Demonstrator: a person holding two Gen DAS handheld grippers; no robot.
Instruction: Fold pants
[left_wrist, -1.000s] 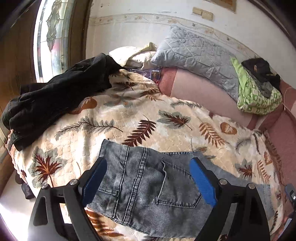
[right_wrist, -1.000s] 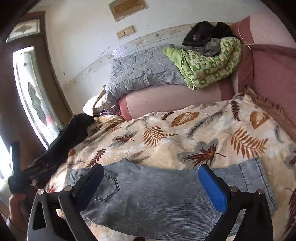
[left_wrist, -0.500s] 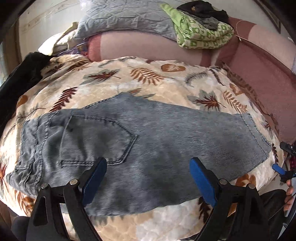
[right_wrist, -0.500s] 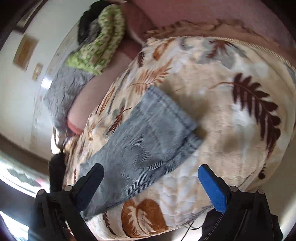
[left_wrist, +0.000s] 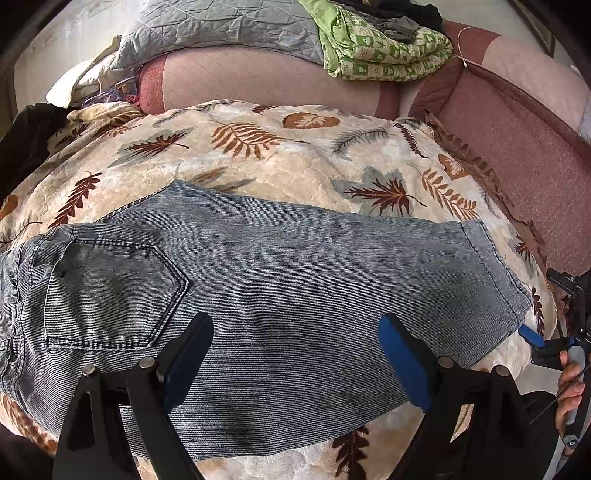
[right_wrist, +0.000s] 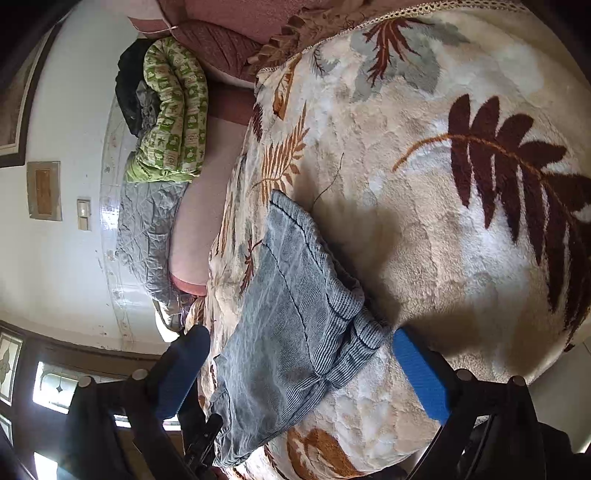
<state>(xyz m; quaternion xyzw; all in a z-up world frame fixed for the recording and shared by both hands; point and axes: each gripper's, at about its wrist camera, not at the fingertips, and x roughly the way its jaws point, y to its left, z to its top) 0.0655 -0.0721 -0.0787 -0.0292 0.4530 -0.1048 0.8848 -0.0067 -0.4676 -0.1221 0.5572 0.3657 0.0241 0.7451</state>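
The pants (left_wrist: 280, 295) lie halved lengthwise along the bed's (left_wrist: 295, 166) near edge, crosswise folds remaining, both tongs (left_wrist: 295, 358) (right_wrist: 303, 373) spread and empty.

Waistband end of the pants (left_wrist: 258, 295) past the left edge.

I count one pair of grey jeans (left_wrist: 280, 295) on one leaf-print blanket (left_wrist: 295, 166), and my two grippers, left (left_wrist: 295, 363) and right (right_wrist: 303, 373). Along the blanket's far edge: one grey quilted pillow (left_wrist: 221, 26), one green patterned quilt (left_wrist: 384, 48).
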